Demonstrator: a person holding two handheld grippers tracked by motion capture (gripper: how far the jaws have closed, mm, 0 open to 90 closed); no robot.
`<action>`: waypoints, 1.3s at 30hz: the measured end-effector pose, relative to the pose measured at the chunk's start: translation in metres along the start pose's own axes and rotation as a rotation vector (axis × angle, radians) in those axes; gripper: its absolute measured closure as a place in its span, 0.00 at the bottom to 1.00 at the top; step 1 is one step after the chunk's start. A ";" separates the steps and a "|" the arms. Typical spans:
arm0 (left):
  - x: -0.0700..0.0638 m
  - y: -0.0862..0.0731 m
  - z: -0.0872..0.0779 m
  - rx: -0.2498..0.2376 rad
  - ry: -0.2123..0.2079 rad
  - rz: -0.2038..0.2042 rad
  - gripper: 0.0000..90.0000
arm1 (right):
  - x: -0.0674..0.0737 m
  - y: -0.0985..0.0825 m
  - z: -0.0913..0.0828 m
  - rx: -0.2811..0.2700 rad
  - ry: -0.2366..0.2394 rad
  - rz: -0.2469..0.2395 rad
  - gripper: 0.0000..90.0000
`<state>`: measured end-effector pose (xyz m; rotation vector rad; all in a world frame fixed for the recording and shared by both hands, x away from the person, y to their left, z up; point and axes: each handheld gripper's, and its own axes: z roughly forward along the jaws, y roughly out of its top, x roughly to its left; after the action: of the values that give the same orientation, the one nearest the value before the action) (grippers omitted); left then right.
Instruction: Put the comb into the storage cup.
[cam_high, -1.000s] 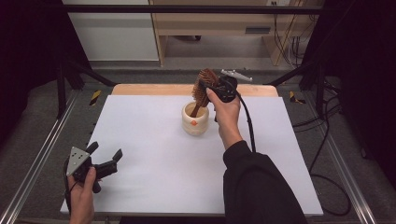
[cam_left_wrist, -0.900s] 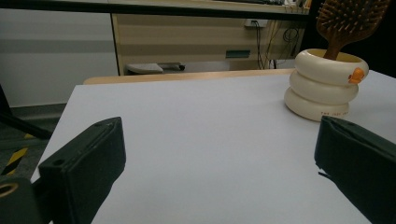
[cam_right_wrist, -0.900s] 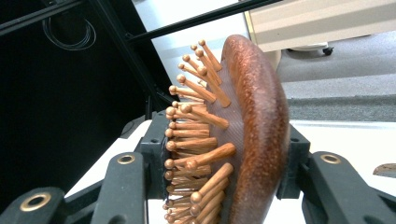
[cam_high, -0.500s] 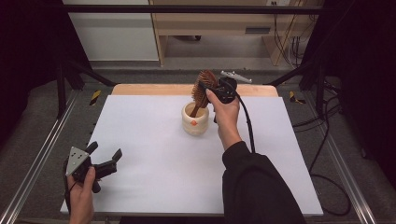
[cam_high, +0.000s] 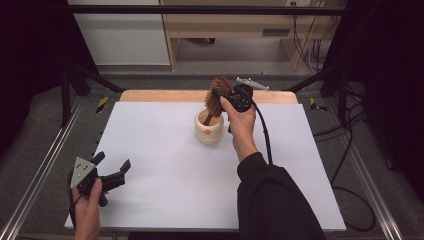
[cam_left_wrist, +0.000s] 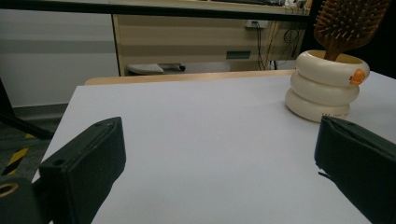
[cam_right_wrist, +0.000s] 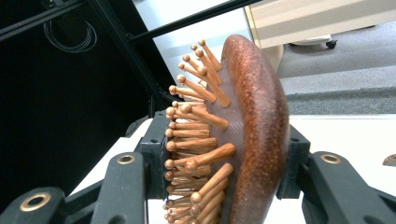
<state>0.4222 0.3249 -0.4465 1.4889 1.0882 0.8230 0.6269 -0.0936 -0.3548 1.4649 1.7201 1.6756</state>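
On the near-left corner of the white bench (cam_high: 165, 190), the left claw (cam_high: 111, 169) sits low in the person's left hand (cam_high: 85, 205), jaws spread wide, nothing between them. Same spot and same pose as in both earlier high views, so it's idle. From the left gripper view its two black jaws frame bare bench, with the cream ringed cup (cam_left_wrist: 327, 86) off toward the upper right, well apart from it.

Moving right, mid-bench toward the far edge: the cup (cam_high: 209, 127) stands upright, and the wooden hairbrush (cam_high: 218, 95) has its handle down inside the cup, bristle head sticking up and leaning a bit.

Right of the cup, the right claw (cam_high: 231, 96) pinches the brush head. The right gripper view shows one jaw against the bristle side and one on the smooth brown back of the brush (cam_right_wrist: 252, 135). Right hand (cam_high: 241, 125) is just beside the cup.

Change over the last second: none visible. Brush, cup and both hands match the earlier frames, grip width unchanged.

Judgement: handle looks seated in the cup but the pinch isn't let go, so the placement is paused right before release. Likely next is spreading the right claw and backing off without tipping the cup.
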 end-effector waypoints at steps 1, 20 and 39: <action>0.000 0.000 0.000 0.000 0.000 0.000 0.02 | 0.000 0.000 0.000 0.000 0.001 0.001 0.56; 0.000 0.000 0.000 0.000 0.000 0.000 0.02 | -0.001 -0.003 0.002 0.002 0.010 0.009 0.56; 0.000 0.000 0.000 0.000 0.001 -0.001 0.02 | -0.006 -0.009 0.003 0.007 0.009 0.042 0.56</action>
<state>0.4226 0.3253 -0.4464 1.4877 1.0896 0.8238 0.6277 -0.0953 -0.3660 1.5089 1.7136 1.7011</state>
